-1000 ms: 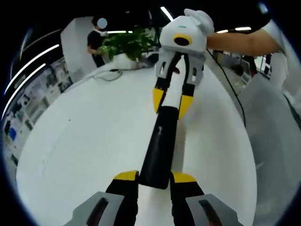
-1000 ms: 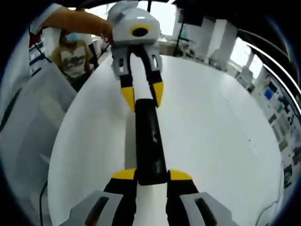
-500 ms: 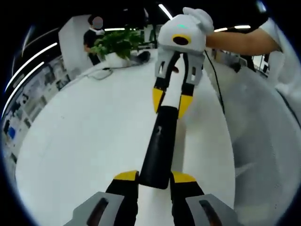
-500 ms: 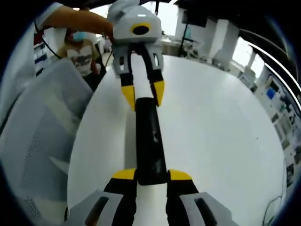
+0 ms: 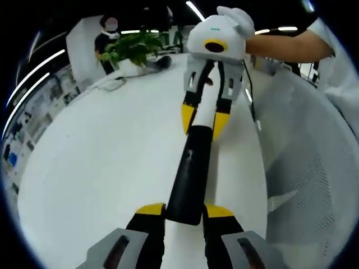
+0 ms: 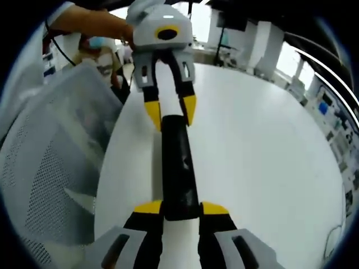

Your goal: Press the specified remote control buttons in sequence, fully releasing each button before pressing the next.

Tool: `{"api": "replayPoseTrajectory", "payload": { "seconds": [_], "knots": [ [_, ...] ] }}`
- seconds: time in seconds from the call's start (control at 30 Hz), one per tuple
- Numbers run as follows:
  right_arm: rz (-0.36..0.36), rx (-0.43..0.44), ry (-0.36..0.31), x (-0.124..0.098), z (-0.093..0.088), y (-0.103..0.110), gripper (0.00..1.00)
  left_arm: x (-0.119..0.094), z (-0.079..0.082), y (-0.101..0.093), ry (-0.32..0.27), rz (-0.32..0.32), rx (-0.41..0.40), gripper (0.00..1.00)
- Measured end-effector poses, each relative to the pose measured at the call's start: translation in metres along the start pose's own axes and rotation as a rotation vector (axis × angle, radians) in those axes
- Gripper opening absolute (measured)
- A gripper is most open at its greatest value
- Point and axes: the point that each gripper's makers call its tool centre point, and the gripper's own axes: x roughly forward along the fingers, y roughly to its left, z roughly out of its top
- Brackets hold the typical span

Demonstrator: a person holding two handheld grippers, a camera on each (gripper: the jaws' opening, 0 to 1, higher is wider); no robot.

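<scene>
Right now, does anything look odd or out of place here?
Yes: the remote isn't lying on the table. It is held in the air between the left tool and the right tool, one clamped on each end.

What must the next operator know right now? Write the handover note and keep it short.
Left gripper: shut on the black end of the remote.
Right gripper: shut on the remote's other end, facing the left one.
Remote: spans between the two grippers, over the white table, next to a mesh chair.
Done: the remote is gripped; no button press can be read from these views.
Left: probably all the presses. With both grippers clamped, neither is free to press, so one likely has to let go first. Release each button fully before pressing the next.
</scene>
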Motion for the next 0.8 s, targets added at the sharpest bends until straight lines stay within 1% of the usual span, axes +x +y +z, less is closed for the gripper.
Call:
{"api": "replayPoseTrajectory", "payload": {
  "seconds": [0.1,0.2,0.33,0.43,0.8],
  "knots": [
    [0.006,0.0,0.006,0.002,-0.003,0.005,0.2,0.003,-0.003,-0.006,0.008,-0.005,0.002,0.24],
    [0.009,0.0,0.011,0.003,-0.004,0.007,0.2,0.004,-0.004,-0.008,0.01,-0.006,-0.001,0.24],
    [0.01,0.001,0.014,0.004,-0.004,0.008,0.2,0.005,-0.005,-0.009,0.015,-0.007,-0.003,0.24],
    [0.012,-0.004,0.02,0.005,-0.005,0.008,0.2,0.005,-0.008,-0.011,0.026,-0.011,0.01,0.24],
    [0.023,-0.008,0.036,0.009,-0.009,0.008,0.2,0.009,-0.011,-0.011,0.033,-0.018,0.004,0.24]
  ]
}}
